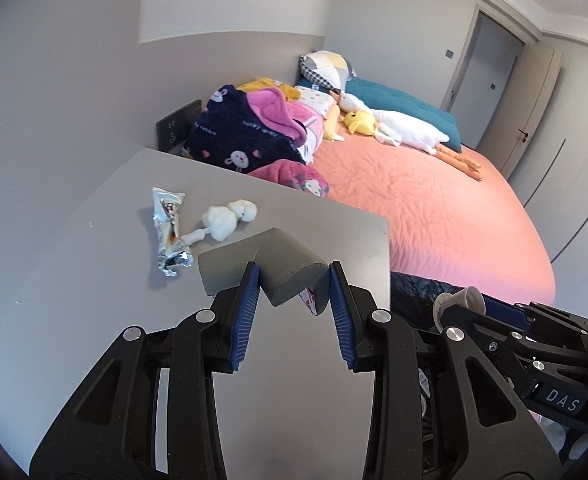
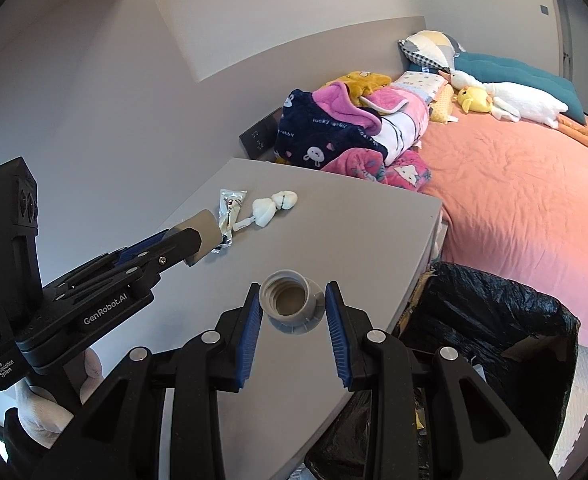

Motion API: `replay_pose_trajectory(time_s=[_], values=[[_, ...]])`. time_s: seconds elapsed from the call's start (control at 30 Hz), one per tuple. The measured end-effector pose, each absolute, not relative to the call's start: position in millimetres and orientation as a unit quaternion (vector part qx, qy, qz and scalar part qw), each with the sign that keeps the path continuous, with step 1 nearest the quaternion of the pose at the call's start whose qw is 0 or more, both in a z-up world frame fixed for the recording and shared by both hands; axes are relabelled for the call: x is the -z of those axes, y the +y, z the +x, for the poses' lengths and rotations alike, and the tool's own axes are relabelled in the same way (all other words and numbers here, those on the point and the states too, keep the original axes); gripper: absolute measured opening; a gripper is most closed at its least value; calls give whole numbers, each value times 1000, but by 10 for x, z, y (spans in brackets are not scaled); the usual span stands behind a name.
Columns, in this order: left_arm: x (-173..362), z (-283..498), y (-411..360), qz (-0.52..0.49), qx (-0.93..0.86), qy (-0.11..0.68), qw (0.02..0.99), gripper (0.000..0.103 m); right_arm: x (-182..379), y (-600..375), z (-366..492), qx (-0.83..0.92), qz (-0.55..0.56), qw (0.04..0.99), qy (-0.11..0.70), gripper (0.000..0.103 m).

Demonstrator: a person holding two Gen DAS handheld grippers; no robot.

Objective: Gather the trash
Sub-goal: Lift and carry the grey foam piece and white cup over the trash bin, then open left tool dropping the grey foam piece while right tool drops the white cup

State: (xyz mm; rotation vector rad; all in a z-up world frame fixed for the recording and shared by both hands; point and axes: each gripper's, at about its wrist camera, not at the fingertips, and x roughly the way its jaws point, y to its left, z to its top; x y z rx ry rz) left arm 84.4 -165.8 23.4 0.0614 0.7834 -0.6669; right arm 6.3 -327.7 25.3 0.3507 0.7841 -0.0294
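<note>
Bedroom, grey bedside tabletop (image 2: 354, 232) beside an orange-sheeted bed (image 1: 434, 216); a navy fleece blanket (image 2: 318, 136) reads "lucky rabbit". Left gripper (image 1: 294, 280), marked "GenRobot.AI", clamps a grey L-shaped foam corner guard (image 1: 261, 264); right gripper (image 2: 294, 304), marked "DAS", pinches a grey threaded plastic cap (image 2: 289, 304) above the tabletop. Crumpled silver snack wrapper (image 1: 169, 232) and white tissue wads (image 1: 229, 218) lie on the tabletop, a black-lined bin (image 2: 494, 320) beside it.

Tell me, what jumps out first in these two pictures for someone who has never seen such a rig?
Each gripper already holds a piece of trash: the left gripper pinches a grey foam corner guard, and the right gripper clamps a grey threaded cap above the grey table. Farther back on the table lie a crumpled wrapper and white wadding. A black-lined bin waits beside the table, before the bed's orange sheet.
</note>
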Motion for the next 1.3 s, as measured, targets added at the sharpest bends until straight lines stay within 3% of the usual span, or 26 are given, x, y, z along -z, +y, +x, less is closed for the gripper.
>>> replay_pose_trajectory(time_s=[1.17,1.23,1.3], values=[[-244,87,-2886,86,452,373,805,36,-349,-4300,-1081,135,233,904,332,34],[-222,45,-2967,86,477,379,789,39,-360,-4374,-1150,140,244,903,324,34],[-211,-7,-3026,90,486,378,783,74,-384,-4457,-1240,154,260,902,307,44]])
